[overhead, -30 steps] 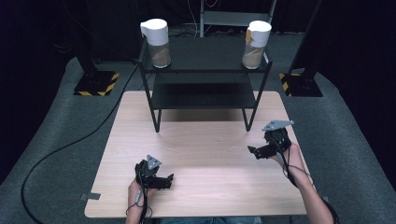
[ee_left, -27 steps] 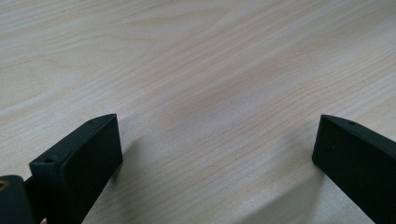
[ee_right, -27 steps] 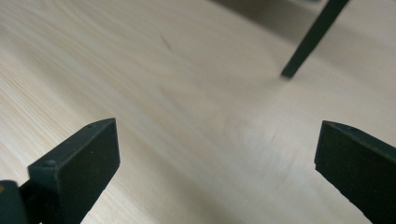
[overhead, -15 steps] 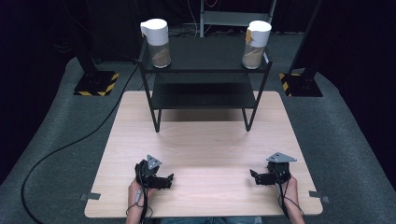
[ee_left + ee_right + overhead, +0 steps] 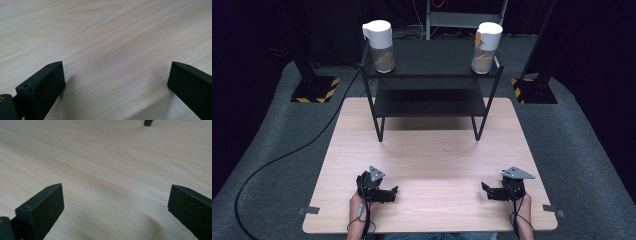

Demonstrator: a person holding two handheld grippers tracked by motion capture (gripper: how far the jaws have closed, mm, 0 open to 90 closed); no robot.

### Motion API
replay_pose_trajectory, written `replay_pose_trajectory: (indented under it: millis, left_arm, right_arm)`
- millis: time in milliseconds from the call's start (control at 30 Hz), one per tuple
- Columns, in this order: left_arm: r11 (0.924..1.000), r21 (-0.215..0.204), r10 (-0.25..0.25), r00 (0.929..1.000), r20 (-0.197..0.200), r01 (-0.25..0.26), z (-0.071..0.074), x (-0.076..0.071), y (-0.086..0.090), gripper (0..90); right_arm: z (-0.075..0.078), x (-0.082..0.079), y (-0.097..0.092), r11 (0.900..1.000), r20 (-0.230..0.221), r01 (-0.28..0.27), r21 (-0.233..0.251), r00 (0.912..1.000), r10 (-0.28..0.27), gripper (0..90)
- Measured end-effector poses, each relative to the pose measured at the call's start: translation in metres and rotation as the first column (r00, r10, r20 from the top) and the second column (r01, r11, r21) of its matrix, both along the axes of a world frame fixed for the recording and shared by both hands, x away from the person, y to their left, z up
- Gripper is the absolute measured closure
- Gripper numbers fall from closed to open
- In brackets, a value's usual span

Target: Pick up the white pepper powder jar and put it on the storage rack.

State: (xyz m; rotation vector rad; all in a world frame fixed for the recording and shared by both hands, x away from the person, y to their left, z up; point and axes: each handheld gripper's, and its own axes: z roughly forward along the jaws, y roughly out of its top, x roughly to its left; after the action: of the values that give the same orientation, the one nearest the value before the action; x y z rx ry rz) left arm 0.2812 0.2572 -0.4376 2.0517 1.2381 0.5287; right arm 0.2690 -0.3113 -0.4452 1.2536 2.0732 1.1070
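My left gripper (image 5: 395, 190) rests low on the wooden table (image 5: 437, 155) near its front left, jaws pointing right. My right gripper (image 5: 483, 188) sits near the front right, jaws pointing left. Both stand open with nothing between the jaws. The left gripper view has the left gripper (image 5: 116, 82) spread wide over bare wood. The right gripper view gives the same for the right gripper (image 5: 116, 202). Two clear jars with white lids stand on the top of a black shelf (image 5: 432, 62): the left jar (image 5: 380, 40) and the right jar (image 5: 485, 42), each partly filled with something brown.
The black two-level shelf stands at the table's far half on four thin legs; one leg foot (image 5: 148, 122) is seen in the right gripper view. Black stands with yellow-striped bases (image 5: 314, 90) flank the table on grey carpet. A black cable (image 5: 277, 160) runs along the floor at the left.
My right gripper has come back from mid-right of the table toward the front edge and settled low. The left gripper has stayed where it was.
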Motion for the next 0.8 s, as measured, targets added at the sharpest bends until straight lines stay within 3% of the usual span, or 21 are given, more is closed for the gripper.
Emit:
replay_pose_trajectory:
  millis: [100, 800]
  left_arm:
    - [1.0000, 0.006, -0.001, 1.0000, 0.005, 0.001, 0.0000, -0.0008, -0.0007, 0.9]
    - [1.0000, 0.009, 0.003, 1.0000, 0.007, -0.003, 0.0000, -0.0015, -0.0018, 0.8]
  right_arm:
    - [-0.0009, -0.0035, 0.0027, 0.9999, 0.016, 0.013, -0.009, 0.9998, -0.013, 0.2]
    - [0.0019, -0.0017, 0.0108, 0.9984, 0.003, 0.028, -0.049, 0.9996, -0.028, 1.8]
